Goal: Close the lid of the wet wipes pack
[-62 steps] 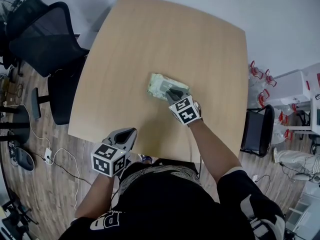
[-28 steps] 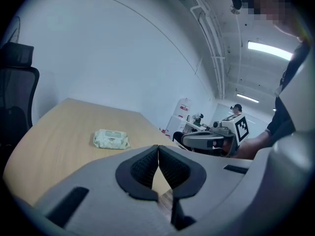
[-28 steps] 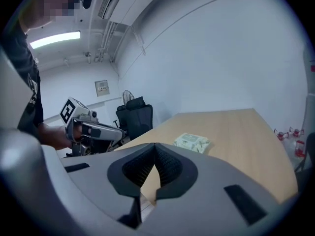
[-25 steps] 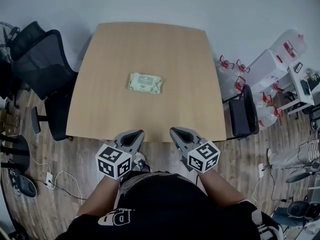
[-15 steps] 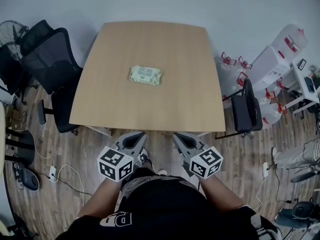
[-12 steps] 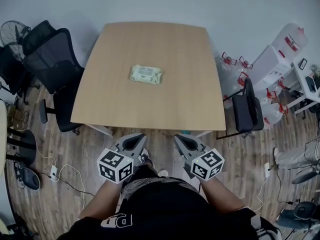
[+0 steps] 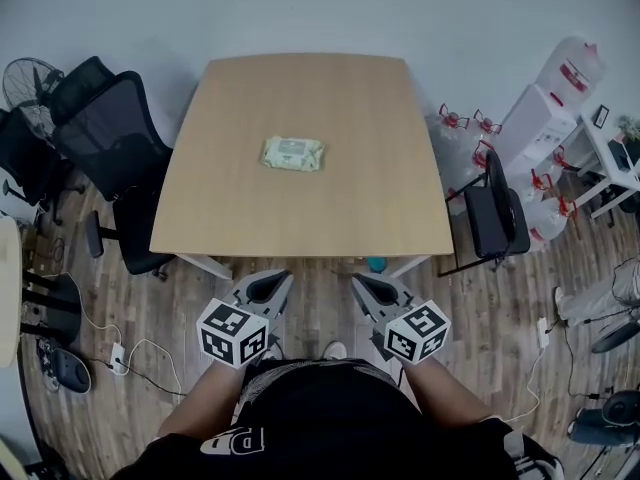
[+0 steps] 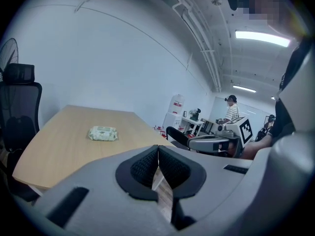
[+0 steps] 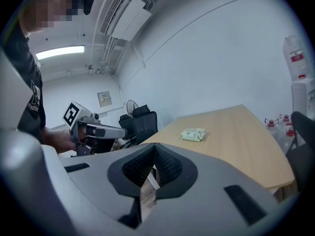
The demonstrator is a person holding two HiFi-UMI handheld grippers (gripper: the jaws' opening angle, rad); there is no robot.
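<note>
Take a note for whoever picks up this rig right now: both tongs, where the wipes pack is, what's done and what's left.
Left tongs: shut, empty, held off the table's near edge.
Right tongs: shut, empty, beside the left.
Wet wipes pack: lies alone near the middle of the table, touched by neither.
Done: the lid looks flat on the pack, so closed as far as can be told.
Left: nothing apparent; check the lid up close.
</note>
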